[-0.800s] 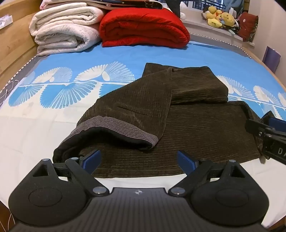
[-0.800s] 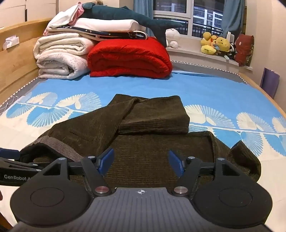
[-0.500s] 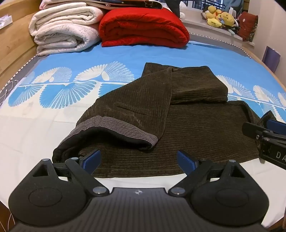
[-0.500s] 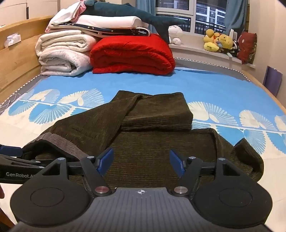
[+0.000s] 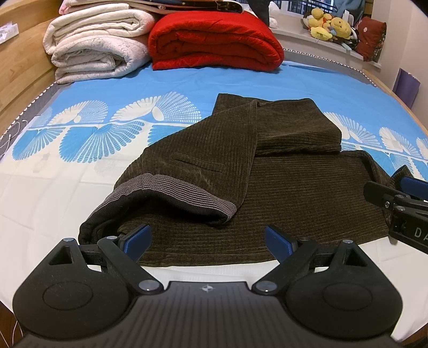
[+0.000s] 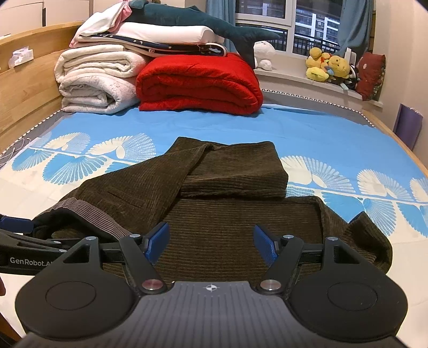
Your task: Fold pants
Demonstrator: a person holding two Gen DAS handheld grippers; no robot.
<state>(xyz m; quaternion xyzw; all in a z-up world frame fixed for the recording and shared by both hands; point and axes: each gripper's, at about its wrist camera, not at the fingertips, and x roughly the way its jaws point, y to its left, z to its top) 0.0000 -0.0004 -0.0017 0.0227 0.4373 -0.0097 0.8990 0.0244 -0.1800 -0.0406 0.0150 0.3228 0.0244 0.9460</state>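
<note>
Blue-and-white sheeted bed (image 6: 307, 128), wooden headboard (image 6: 24, 88), curtained dark window (image 6: 289, 24), cream wall (image 6: 401, 53).

Two matte black hand-held tools with blue pads

The left tool (image 5: 207, 242) and right tool (image 6: 211, 242) each have a ribbed grey-black body with a small white compass mark, two rounded black lobes with circular recesses, silver screws at the pivots, and blue fingertips (image 6: 159, 241); white lettering marks their sides.

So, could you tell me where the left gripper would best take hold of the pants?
Probably the ribbed waistband of the pants. It arches up off the layer beneath, so one finger of the open left gripper could slide under it from the near edge.
</note>
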